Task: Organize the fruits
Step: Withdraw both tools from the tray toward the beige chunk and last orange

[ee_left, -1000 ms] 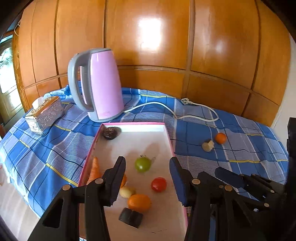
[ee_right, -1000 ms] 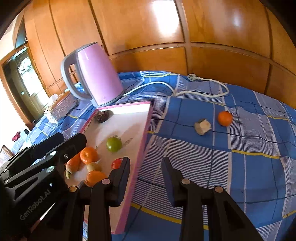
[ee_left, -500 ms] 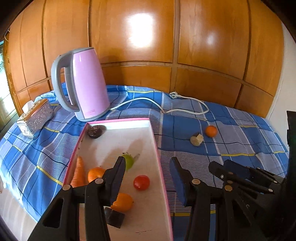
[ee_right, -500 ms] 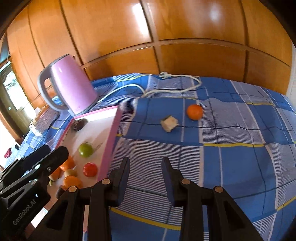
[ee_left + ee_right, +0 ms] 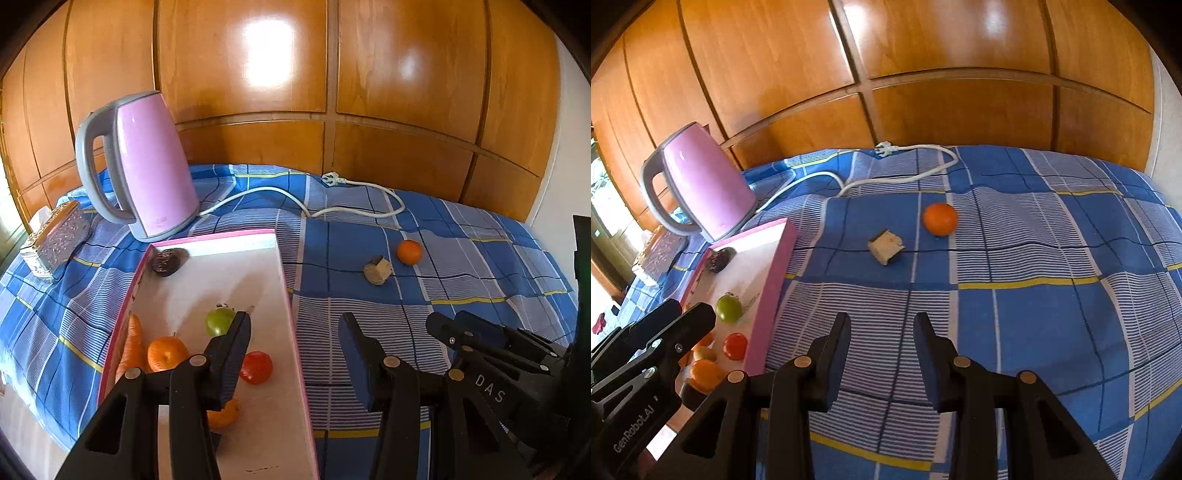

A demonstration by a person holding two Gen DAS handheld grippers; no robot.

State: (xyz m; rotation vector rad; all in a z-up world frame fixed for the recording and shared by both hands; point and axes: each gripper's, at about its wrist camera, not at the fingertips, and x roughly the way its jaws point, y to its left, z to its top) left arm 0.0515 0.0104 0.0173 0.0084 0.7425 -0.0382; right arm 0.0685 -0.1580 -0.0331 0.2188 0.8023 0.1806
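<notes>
A pink-rimmed white tray (image 5: 218, 239) (image 5: 775, 258) lies on the blue checked cloth. In it are a green fruit (image 5: 218, 320) (image 5: 728, 308), a red one (image 5: 256, 367) (image 5: 734, 345), oranges (image 5: 166, 352), a carrot (image 5: 131, 343) and a dark fruit (image 5: 166, 261). An orange (image 5: 409, 252) (image 5: 939, 218) and a beige chunk (image 5: 377, 270) (image 5: 885, 246) rest on the cloth to the tray's right. My left gripper (image 5: 293, 345) hovers open over the tray's right rim, empty. My right gripper (image 5: 882, 347) stands open and empty above the cloth, short of the chunk.
A pink kettle (image 5: 142, 162) (image 5: 696, 184) stands behind the tray, its white cord (image 5: 354, 212) (image 5: 905, 177) trailing across the cloth. A silver patterned box (image 5: 55, 236) sits at the far left. Wooden panelling (image 5: 295, 74) backs the table.
Both views have swung to the right: the tray has slid leftward in frame. The loose orange and beige chunk now sit nearer the centre of the right wrist view. Both jaws kept their width.
</notes>
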